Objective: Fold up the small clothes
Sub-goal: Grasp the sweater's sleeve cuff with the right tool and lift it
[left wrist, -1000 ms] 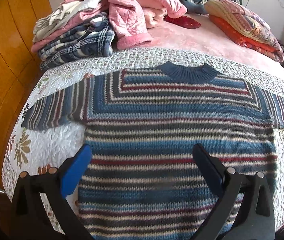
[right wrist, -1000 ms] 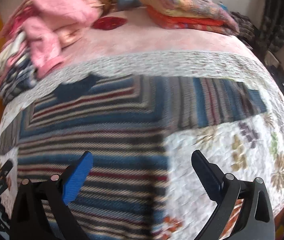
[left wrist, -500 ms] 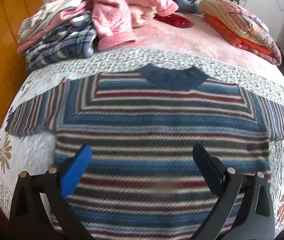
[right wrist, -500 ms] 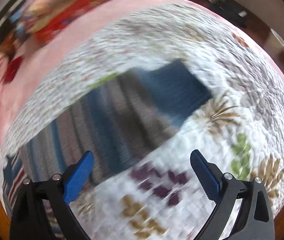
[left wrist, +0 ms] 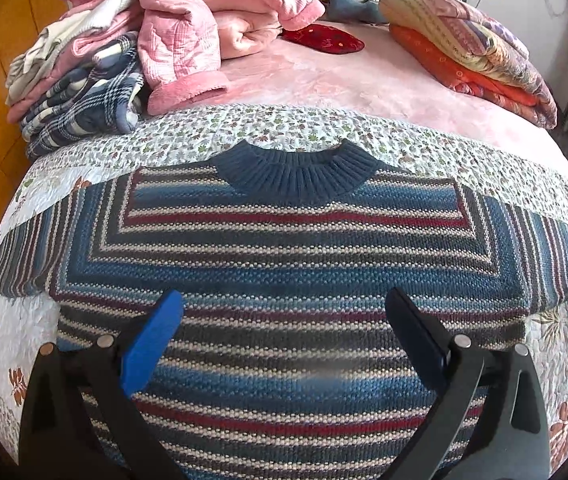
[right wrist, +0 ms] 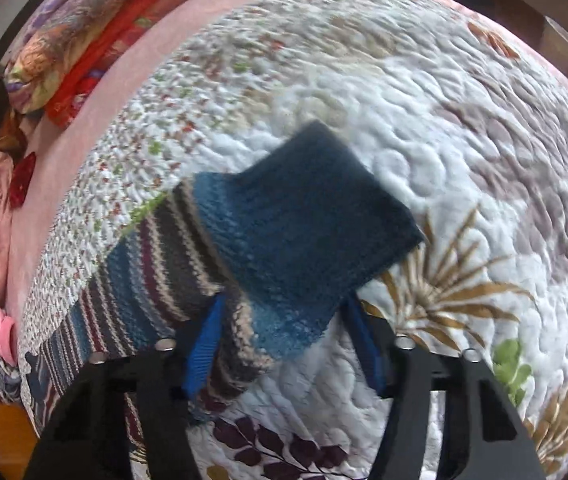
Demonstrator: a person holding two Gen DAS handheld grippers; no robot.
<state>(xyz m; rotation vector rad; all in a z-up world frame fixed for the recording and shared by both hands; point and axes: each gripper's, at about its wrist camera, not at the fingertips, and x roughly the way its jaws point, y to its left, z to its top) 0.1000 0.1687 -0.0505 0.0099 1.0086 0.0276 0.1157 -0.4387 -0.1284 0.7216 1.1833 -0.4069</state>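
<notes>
The blue, maroon and cream striped knitted sweater (left wrist: 284,264) lies flat on the white floral quilt (left wrist: 296,132), its body beneath the wide-open left gripper (left wrist: 284,322), while its dark blue sleeve cuff (right wrist: 316,216) sits between the spread fingers of the right gripper (right wrist: 284,344), not yet pinched.

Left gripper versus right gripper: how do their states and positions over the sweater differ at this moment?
The left gripper is wide open, with nothing between its pads, above the striped sweater body; the right gripper is narrower and straddles the sleeve cuff. The left faces the collar; the right sits at the sleeve end, over the quilt. Whether the right has clamped is unclear. Both have blue pads.
</notes>
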